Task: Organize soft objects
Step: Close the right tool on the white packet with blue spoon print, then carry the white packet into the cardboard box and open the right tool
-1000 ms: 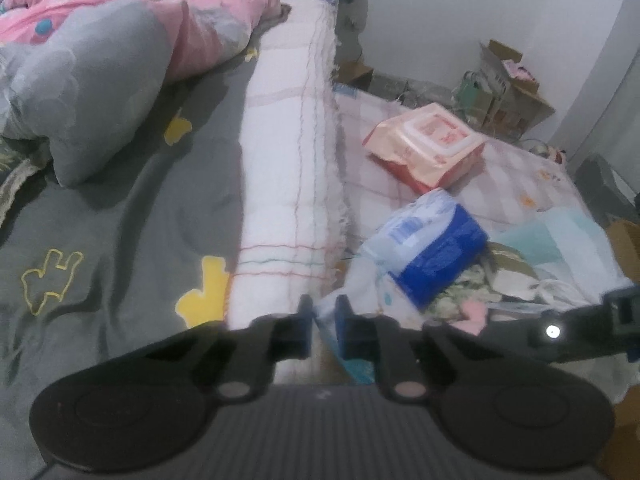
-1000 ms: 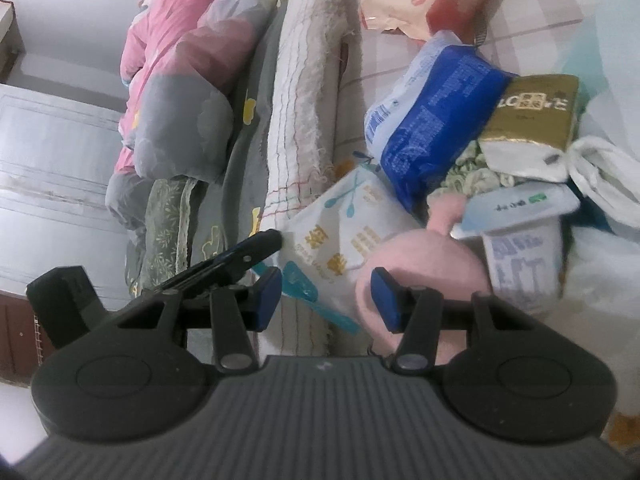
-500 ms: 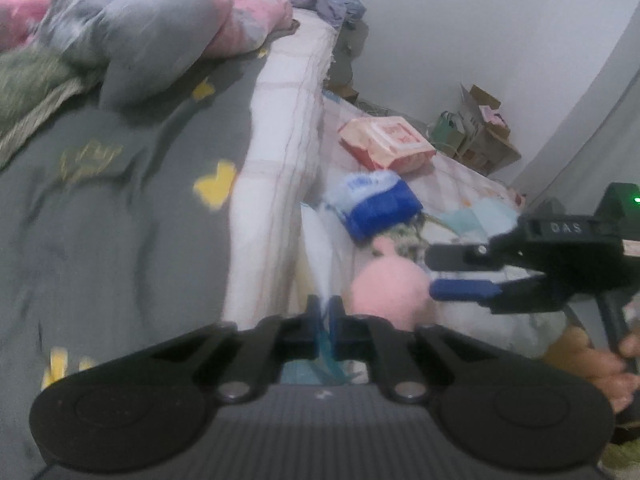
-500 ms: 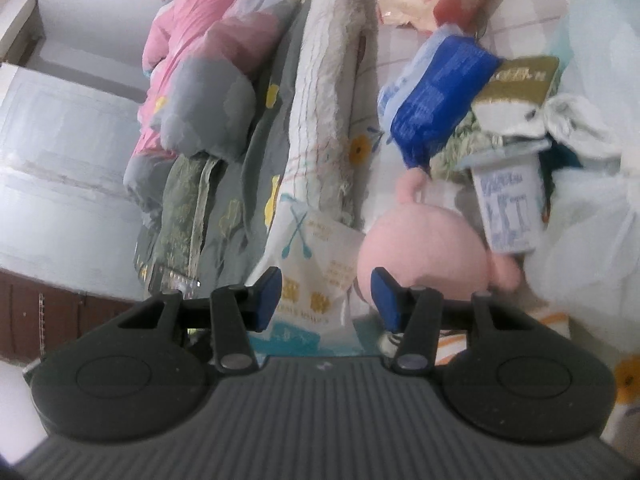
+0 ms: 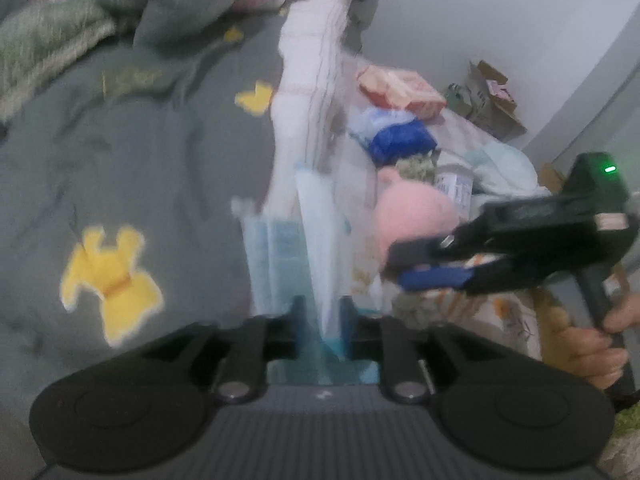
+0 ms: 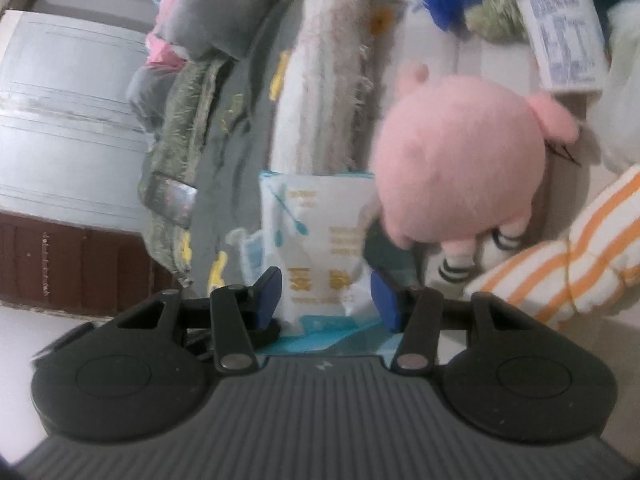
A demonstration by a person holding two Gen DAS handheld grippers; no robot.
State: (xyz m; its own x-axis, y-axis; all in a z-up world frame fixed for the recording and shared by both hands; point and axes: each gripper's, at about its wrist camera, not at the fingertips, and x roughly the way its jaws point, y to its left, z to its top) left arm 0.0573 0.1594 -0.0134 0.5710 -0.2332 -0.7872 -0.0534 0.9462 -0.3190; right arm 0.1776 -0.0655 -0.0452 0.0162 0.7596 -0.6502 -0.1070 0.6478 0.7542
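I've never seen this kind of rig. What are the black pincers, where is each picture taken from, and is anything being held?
No robot here: a person holds a hand-held two-finger tool in each hand, each with a camera looking along its fingers. In the left view, the left tool has a white-and-teal packet between its jaws, which are opening; the right tool shows beside it. In the right view, that tool is open and empty, near a pink plush toy. Everything lies on a grey bedsheet.

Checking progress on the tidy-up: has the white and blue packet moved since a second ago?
Yes. The white and blue packet, between the opening left hand-held gripper, has come away from the blue bag and now stands beside the grey bedsheet.
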